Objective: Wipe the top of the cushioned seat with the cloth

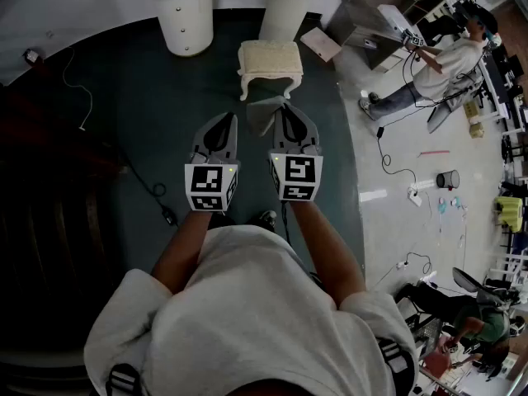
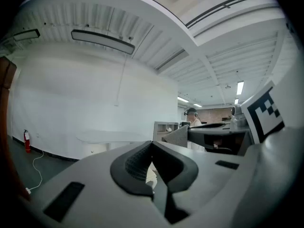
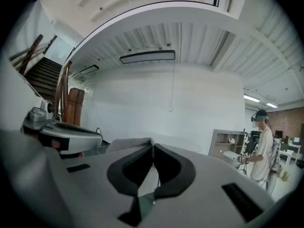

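Grey cloth (image 1: pixel 261 119) pinched in right gripper (image 1: pixel 283 112), cushioned seat (image 1: pixel 271 59) just beyond

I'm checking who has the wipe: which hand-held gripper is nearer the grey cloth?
Right. The right hand-held gripper is shut on the cloth, which hangs from its jaws. The left hand-held gripper sits just to the cloth's left, shut, not gripping it.

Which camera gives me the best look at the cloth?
Head view: the cloth shows nearly whole, pinched at the tips of the right gripper, short of the seat. The left gripper view catches one corner from the side. The right gripper view shows only a strip past its shut jaws.
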{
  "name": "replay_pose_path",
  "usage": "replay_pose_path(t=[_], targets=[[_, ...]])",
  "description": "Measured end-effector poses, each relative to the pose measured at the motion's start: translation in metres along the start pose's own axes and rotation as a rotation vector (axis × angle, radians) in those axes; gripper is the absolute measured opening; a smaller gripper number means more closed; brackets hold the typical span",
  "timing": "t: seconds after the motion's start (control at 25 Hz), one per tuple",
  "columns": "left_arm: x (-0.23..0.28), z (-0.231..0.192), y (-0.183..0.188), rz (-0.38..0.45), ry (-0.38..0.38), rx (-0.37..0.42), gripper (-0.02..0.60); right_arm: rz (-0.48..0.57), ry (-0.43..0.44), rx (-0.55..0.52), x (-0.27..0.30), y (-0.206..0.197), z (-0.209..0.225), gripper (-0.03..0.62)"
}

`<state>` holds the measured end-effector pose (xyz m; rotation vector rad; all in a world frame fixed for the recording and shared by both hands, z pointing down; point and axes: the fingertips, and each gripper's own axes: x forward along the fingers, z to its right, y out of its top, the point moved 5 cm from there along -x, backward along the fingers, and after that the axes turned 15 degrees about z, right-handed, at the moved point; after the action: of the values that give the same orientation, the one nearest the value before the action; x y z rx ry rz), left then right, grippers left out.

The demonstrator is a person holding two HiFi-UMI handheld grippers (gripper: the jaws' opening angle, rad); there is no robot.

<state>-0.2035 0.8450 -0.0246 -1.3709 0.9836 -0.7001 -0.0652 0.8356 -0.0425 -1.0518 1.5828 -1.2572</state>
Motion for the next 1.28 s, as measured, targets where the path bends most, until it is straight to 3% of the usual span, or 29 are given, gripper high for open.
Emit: replay_pose_path(t=[0.24, 0.56, 0.8, 1.0, 1.28], targets=[[-0.019, -0.039, -0.021, -0.049, 0.022, -0.065, 0.015, -0.061, 0.074, -0.067, 0.015, -0.017, -0.035, 0.017], [-0.031, -0.058, -0.047, -0.129, -0.064, -0.104, 0.015, -0.138, 0.032, -0.109, 0.010, -0.043, -0.046, 0.017], [-0.019, -0.057, -0.061, -0.186, -0.166, -0.072, 0.015, -0.183, 0.051, -0.087, 0.020, -0.063, -0.044, 0.017], [0.014, -0.070, -0.083, -0.212, -0.141, -0.087, 0.015, -0.180, 0.078, -0.074, 0.057, -0.088, -0.023, 0.017], [0.101, -0.087, -0.083, -0.226, -0.164, -0.053, 0.015, -0.165, 0.115, -0.074, 0.135, -0.093, 0.020, 0.017]])
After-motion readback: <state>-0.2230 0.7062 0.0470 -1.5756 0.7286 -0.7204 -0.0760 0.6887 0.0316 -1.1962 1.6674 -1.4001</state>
